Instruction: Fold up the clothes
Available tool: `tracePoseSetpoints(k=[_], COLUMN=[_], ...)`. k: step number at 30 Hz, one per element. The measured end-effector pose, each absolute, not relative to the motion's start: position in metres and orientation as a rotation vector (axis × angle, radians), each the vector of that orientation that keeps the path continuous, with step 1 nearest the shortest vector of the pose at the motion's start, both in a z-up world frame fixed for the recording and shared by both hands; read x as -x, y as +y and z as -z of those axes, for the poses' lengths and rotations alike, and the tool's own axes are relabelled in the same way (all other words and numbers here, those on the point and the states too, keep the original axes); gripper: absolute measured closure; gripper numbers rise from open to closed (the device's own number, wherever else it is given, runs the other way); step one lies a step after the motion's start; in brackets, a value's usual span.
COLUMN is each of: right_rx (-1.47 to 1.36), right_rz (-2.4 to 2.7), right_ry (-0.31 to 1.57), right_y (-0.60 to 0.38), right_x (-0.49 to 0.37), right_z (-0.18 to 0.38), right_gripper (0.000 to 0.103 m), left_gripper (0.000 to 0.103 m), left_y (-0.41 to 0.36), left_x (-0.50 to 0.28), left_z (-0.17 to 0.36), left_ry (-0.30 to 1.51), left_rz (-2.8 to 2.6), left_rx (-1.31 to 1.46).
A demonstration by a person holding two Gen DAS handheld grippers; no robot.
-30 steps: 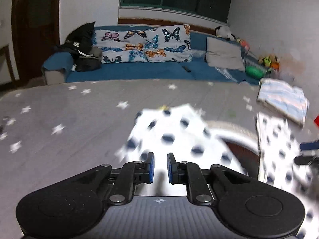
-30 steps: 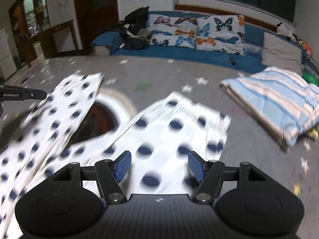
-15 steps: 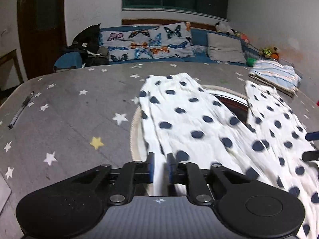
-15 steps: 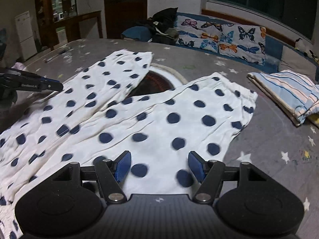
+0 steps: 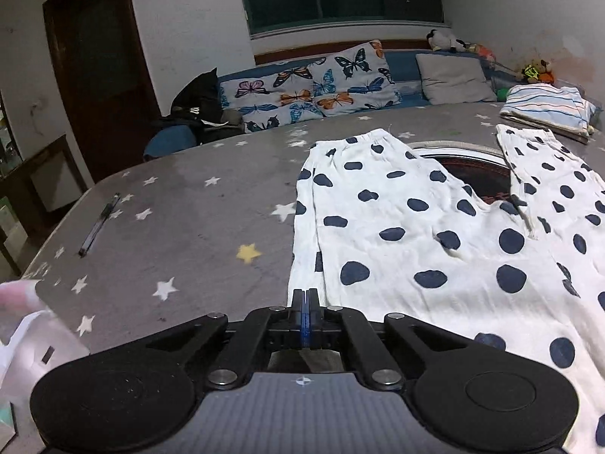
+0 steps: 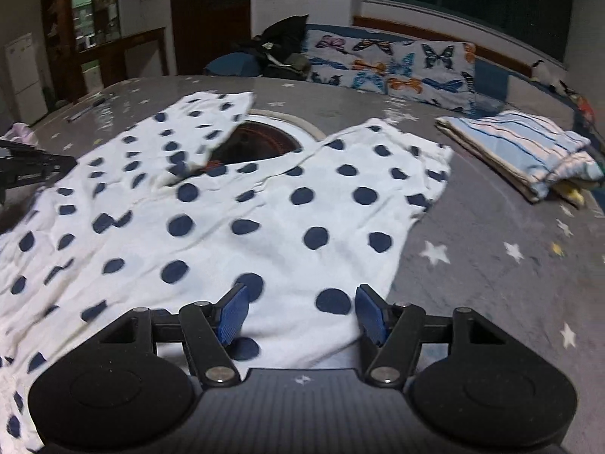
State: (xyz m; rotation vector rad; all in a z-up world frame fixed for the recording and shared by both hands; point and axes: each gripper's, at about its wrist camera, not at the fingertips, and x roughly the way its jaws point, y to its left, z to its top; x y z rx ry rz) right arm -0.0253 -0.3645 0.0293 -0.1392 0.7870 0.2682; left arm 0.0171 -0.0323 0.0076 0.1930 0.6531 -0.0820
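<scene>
White trousers with navy dots (image 5: 416, 234) lie spread flat on the grey star-patterned table (image 5: 189, 227), both legs pointing away from me. My left gripper (image 5: 306, 302) is shut on the trousers' near left edge, and a little cloth shows under its fingers. In the right wrist view the same trousers (image 6: 264, 219) fill the middle. My right gripper (image 6: 302, 316) stands open low over their near right part, with cloth lying between the blue pads (image 6: 232, 314) but not pinched. The left gripper's black tip (image 6: 38, 170) shows at the left edge there.
A round dark recess (image 5: 472, 174) in the table sits between the trouser legs. A folded striped cloth (image 6: 522, 151) lies at the far right. A pen (image 5: 98, 227) lies far left. A sofa with butterfly cushions (image 5: 321, 87) stands behind. Something pale pink and white (image 5: 22, 321) sits by the near left corner.
Both grippers drew back toward the table's near edge, so more of the trousers shows, lying flatter. The left jaws closed fully on the cloth edge. The right jaws stayed open.
</scene>
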Motion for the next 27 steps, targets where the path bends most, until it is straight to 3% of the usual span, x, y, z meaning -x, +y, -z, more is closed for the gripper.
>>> tracePoseSetpoints(k=[11,18,27], right_rx=[0.089,0.15,0.198], right_rz=[-0.385,-0.5,-0.46], right_ry=[0.741,0.765,0.8], right_y=[-0.341,-0.308,-0.325], right_x=[0.055,0.075,0.11], right_z=[-0.051,-0.04,-0.031], right_gripper=[0.04,0.04,0.04], left_gripper=[0.1,0.101,0.102], left_y=[-0.051,-0.078,-0.052], left_x=[0.035,0.059,0.077], left_z=[-0.043,-0.023,-0.008], left_ry=[0.606,0.644,0.652], left_rz=[0.259,0.361,0.282], left_rx=[-0.122,-0.199,-0.214])
